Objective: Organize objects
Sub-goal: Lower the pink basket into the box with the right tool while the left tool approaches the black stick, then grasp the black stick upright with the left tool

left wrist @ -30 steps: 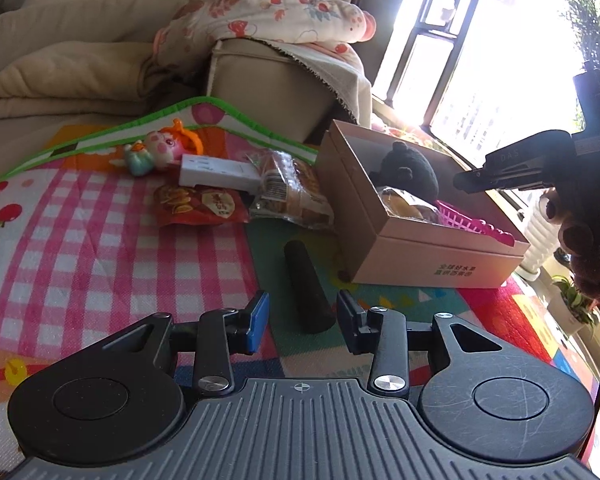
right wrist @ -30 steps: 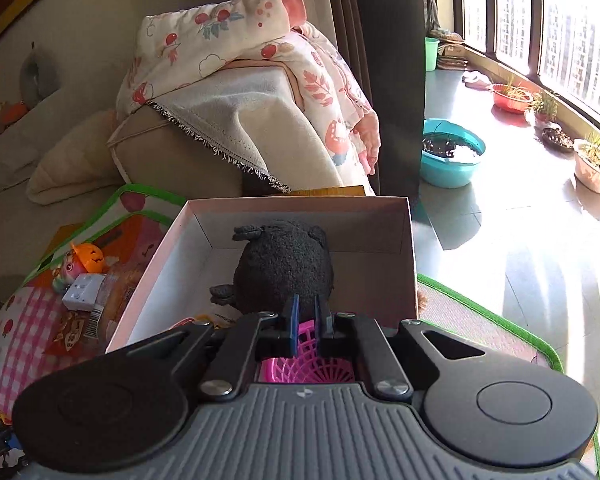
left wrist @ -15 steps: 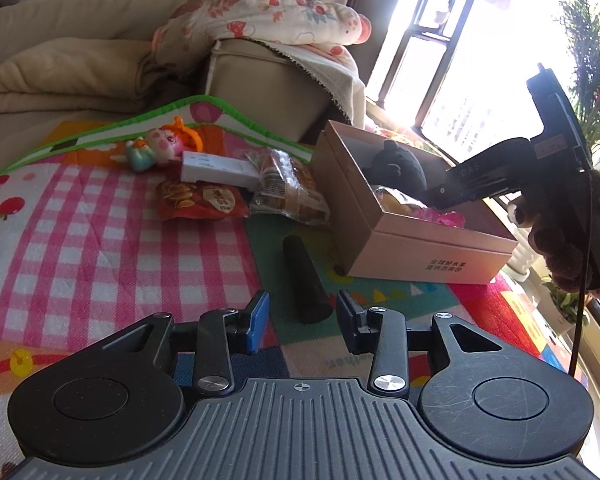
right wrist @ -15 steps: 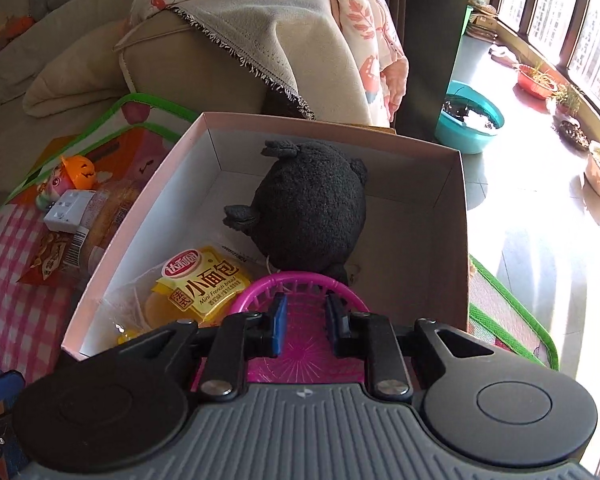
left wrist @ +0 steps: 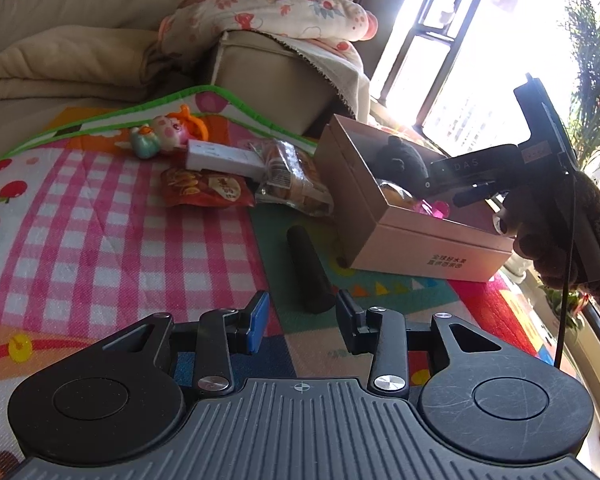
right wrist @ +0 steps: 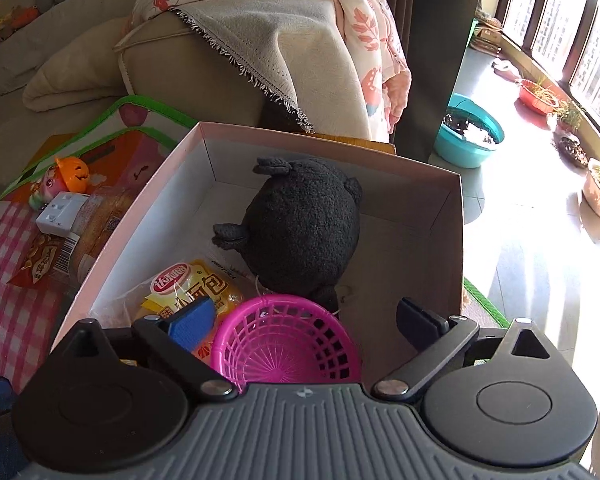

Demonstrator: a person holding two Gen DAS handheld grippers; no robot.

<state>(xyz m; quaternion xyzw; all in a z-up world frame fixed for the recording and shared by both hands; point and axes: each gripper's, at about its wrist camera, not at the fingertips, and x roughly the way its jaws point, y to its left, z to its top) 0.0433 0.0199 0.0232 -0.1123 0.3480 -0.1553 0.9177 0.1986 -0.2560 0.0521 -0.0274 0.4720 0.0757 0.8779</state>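
A pink cardboard box (right wrist: pixel 448 216) (left wrist: pixel 420 248) stands on the play mat. In it lie a black plush toy (right wrist: pixel 304 224), a yellow bread packet (right wrist: pixel 188 284) and a magenta plastic basket (right wrist: pixel 284 344). My right gripper (right wrist: pixel 306 324) is open wide over the box, its fingers on either side of the basket and apart from it. My left gripper (left wrist: pixel 302 318) is open and empty, low over the mat, just short of a black cylinder (left wrist: pixel 310 268) lying left of the box.
On the mat left of the box lie a bag of buns (left wrist: pixel 292 178), an orange snack packet (left wrist: pixel 204 190), a white box (left wrist: pixel 220 158) and a small doll toy (left wrist: pixel 168 134). A sofa with blankets (left wrist: pixel 260 56) stands behind. Plant pots and a teal basin (right wrist: pixel 470 132) stand by the window.
My right gripper lowered the magenta basket into the box and opened, letting it go. My left gripper barely moved.
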